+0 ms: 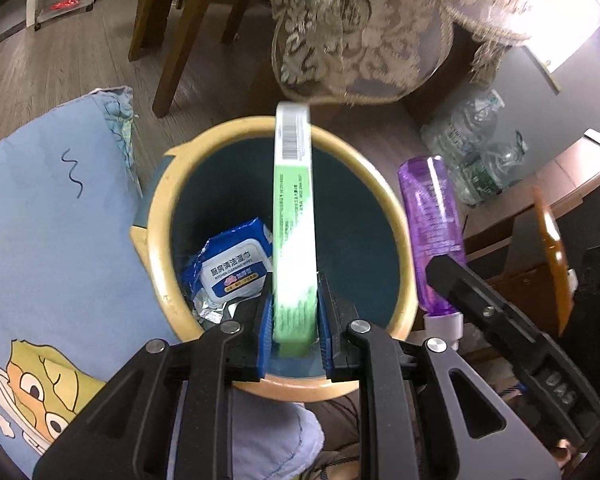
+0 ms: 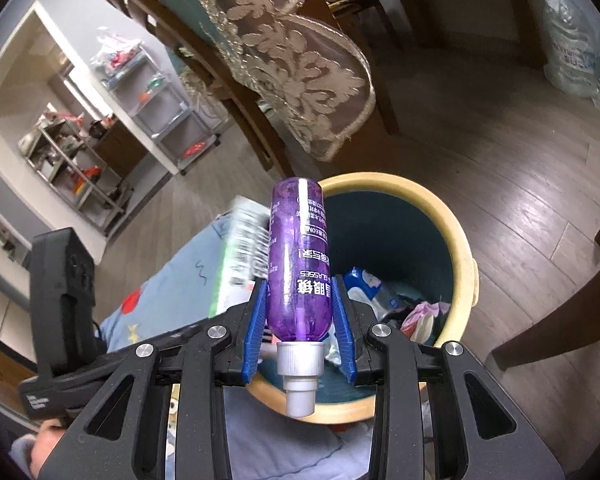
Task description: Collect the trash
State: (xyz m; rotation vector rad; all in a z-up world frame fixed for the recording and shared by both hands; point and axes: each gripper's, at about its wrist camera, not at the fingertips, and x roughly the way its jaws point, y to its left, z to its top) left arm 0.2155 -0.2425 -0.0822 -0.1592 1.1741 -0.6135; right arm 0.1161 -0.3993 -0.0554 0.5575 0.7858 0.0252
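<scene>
**Clerk:** Item one, left gripper (image 1: 294,334): blue pads pinching the near end of a green box (image 1: 294,216), flat faces against the pads, narrow edge up. Box runs forward from the fingers, barcode end farthest out.

**Checker:** Position relative to the bin?

**Clerk:** Held above the open mouth of the yellow-rimmed bin (image 1: 400,216), which lies straight beyond and below the fingers. Judged: edge-on so it drops through the opening cleanly. Not yet released.

**Checker:** Bin contents?

**Clerk:** Blue wipes pack (image 1: 232,268) down left of the fingers, crumpled foil beside it. Right view adds pink and white scraps (image 2: 422,318) in the bottom.

**Checker:** Item two?

**Clerk:** Right gripper (image 2: 300,312): fingers closed on a purple spray bottle (image 2: 298,264), pads gripping its shoulder end. Silver nozzle collar (image 2: 300,360) points back toward the camera, base forward. Bin sits beyond and to the right of these fingers; bottle overlaps the near-left rim, not centred over the opening.

**Checker:** Reason for that hold?

**Clerk:** Judged: gripped where the body narrows, waiting its turn beside the box. Green box shows blurred to the left of the bottle.

**Checker:** Surroundings?

**Clerk:** Blue cartoon-print cushion (image 1: 52,240) left of the left fingers, touching or just beside the bin; cannot tell which. Lace-covered chair (image 2: 300,72) ahead, clear water bottles (image 1: 480,152) far right.

**Checker:** Status?

**Clerk:** Two pieces in hand, none dropped.
</scene>
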